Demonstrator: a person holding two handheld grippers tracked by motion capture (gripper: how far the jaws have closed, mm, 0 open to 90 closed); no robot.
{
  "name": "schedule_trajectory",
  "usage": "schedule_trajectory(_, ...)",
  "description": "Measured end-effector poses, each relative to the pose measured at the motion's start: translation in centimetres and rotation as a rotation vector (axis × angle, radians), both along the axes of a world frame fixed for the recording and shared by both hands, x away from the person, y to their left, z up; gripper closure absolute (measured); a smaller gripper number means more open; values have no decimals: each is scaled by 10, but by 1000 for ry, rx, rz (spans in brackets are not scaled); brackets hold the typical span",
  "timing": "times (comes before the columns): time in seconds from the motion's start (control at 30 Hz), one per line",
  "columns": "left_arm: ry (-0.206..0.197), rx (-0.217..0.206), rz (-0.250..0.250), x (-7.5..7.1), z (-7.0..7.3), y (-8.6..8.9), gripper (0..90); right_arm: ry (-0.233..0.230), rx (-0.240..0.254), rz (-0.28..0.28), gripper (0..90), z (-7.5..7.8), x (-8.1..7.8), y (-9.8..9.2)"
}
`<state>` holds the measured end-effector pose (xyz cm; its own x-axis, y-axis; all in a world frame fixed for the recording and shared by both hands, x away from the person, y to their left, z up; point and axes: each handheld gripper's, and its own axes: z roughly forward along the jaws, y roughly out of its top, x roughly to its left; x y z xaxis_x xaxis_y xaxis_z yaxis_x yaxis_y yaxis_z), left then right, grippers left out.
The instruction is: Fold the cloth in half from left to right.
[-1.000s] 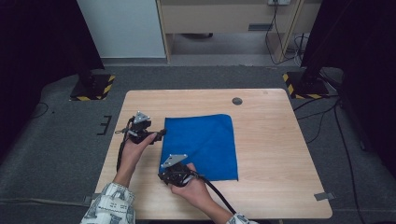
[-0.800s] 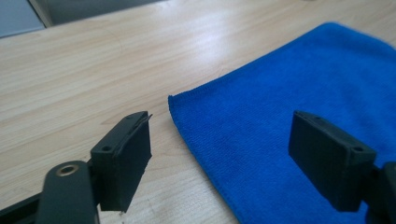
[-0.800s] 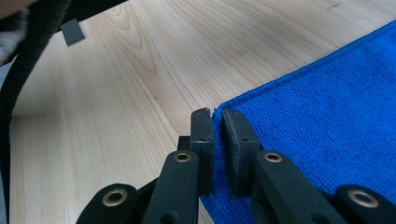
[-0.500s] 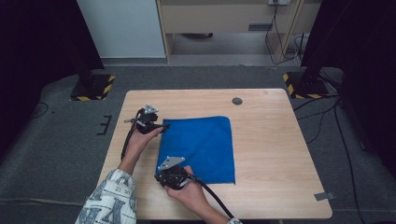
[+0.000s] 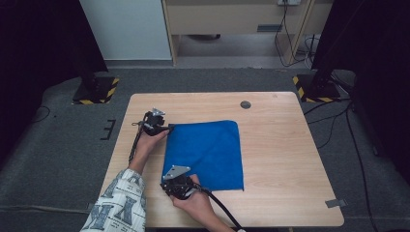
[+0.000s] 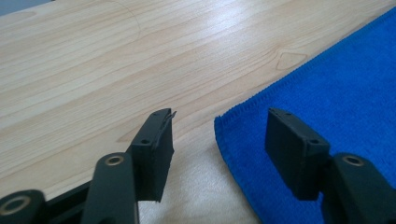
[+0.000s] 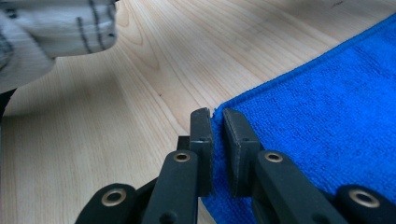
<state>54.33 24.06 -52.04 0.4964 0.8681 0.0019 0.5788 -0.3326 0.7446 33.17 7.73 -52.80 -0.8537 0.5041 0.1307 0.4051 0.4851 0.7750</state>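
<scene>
Your left gripper (image 6: 217, 140) has just been closing, jaws straddling the far-left corner of the blue cloth (image 5: 208, 152) flat on the table (image 5: 285, 159), while your right gripper (image 7: 216, 123) pinches its near-left corner.

Black jaws, brass pivots, patterned sleeve (image 5: 121, 205)

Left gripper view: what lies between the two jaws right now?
A corner of the blue cloth lies between the jaws of the left gripper, which have just been closing, with bare wooden table beside it.
</scene>
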Motion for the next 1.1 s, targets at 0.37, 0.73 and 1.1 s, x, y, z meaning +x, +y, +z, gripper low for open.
schedule_trajectory(0.37,33,-17,-2,3,-9,-2,640,-9,-8,-2,827,-2,-2,-5)
schedule_trajectory(0.73,6,-86,-16,0,1,-3,890,3,12,-10,826,-2,-2,-7)
schedule_trajectory(1.1,-45,-89,-24,-9,25,-11,893,-34,31,-26,834,9,-9,-8)
